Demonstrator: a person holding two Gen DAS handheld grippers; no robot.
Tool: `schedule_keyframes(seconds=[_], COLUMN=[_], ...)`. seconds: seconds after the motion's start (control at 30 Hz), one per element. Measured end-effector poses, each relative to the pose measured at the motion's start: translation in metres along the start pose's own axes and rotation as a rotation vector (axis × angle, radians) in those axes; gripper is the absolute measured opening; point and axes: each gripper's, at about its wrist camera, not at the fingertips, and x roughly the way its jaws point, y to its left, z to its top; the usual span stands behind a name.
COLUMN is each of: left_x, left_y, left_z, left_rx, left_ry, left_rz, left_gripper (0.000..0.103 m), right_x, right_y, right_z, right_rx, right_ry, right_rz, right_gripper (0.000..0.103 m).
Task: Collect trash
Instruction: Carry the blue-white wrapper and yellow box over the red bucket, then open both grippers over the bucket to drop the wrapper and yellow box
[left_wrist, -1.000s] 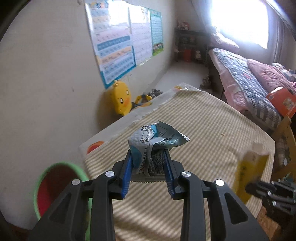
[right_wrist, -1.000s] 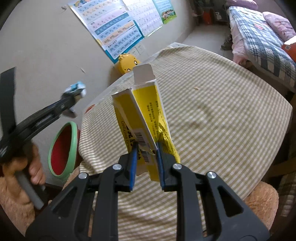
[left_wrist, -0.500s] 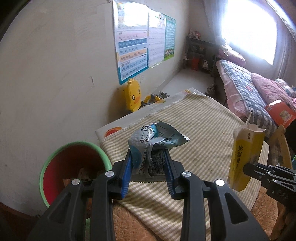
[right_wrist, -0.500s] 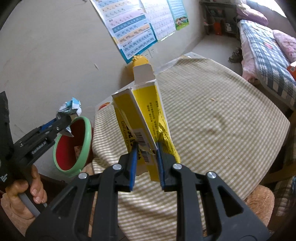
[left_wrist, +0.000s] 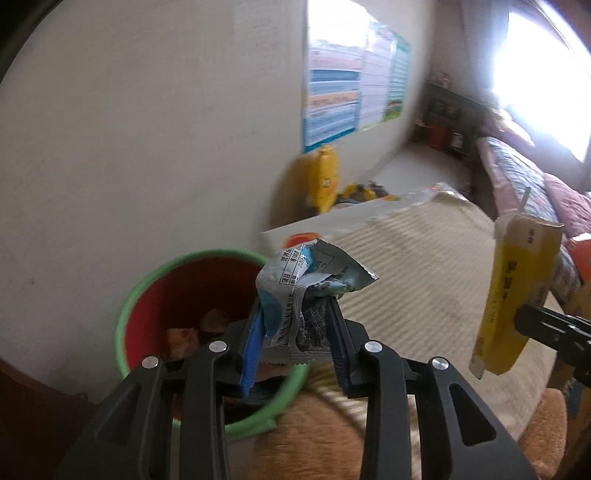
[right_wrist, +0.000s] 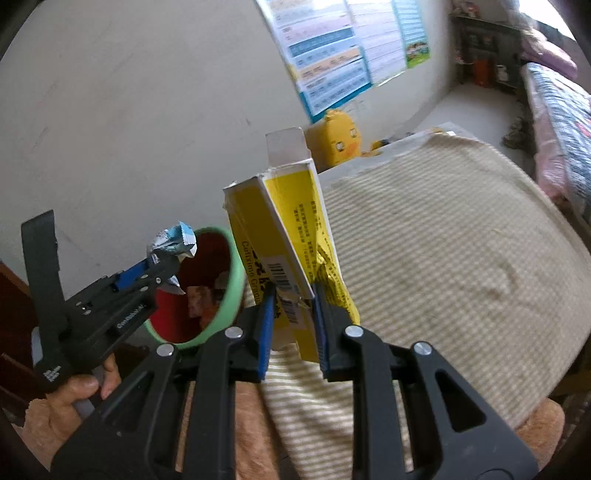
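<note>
Two pieces of trash are held in the air, one in each pair of tongs. One crumpled blue-and-silver wrapper is pinched between the blue pads of the left tongs, which are clamped on its lower part; it hangs over the near rim of one bin, green outside and red inside. In the right wrist view the same wrapper sits at the tip of the left tongs, just above the bin. A few brownish scraps lie at the bottom of the bin; their number cannot be told.

One yellow carton, its top flap open and a barcode on its narrow side, stands upright in the right tongs, whose pads squeeze its lower end. From the left wrist view the carton hangs to the right, above the table, which is covered with a striped beige cloth. One hand grips the handle of the left tongs.

Beyond the table, one yellow duck-shaped toy stands on the floor against the wall, under posters whose number is unclear. One bed lies along the right side.
</note>
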Motion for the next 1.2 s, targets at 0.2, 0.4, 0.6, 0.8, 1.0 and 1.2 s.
schedule_keyframes(seconds=[0.2, 0.4, 0.6, 0.8, 1.0, 1.2], left_x=[0.017, 0.028, 0.04, 0.05, 0.043, 0.021], left_y=[0.05, 0.083, 0.106, 0.115, 0.113, 0.064], left_z=[-0.008, -0.014, -0.022, -0.019, -0.017, -0.01], left_rx=[-0.085, -0.113, -0.15, -0.174, -0.207, -0.106], left_ry=[0.043, 0.075, 0.111, 0.13, 0.107, -0.018], left_rz=[0.09, 0.162, 0.189, 0.196, 0.179, 0.082], left_gripper=[0.031, 0.031, 0.039, 0.054, 0.08, 0.095], right_x=[0.038, 0.076, 0.108, 0.125, 0.095, 0.028], right_y=[0.038, 0.072, 0.092, 0.097, 0.084, 0.049], right_z=[0.007, 0.018, 0.023, 0.04, 0.035, 0.013], right_rx=[-0.049, -0.086, -0.103, -0.092, -0.119, -0.141], right_ry=[0.062, 0.111, 0.16, 0.16, 0.083, -0.098], right_rz=[0.058, 0.109, 0.152, 0.17, 0.115, -0.051], right_gripper=[0.02, 0.02, 0.021, 0.023, 0.055, 0.08])
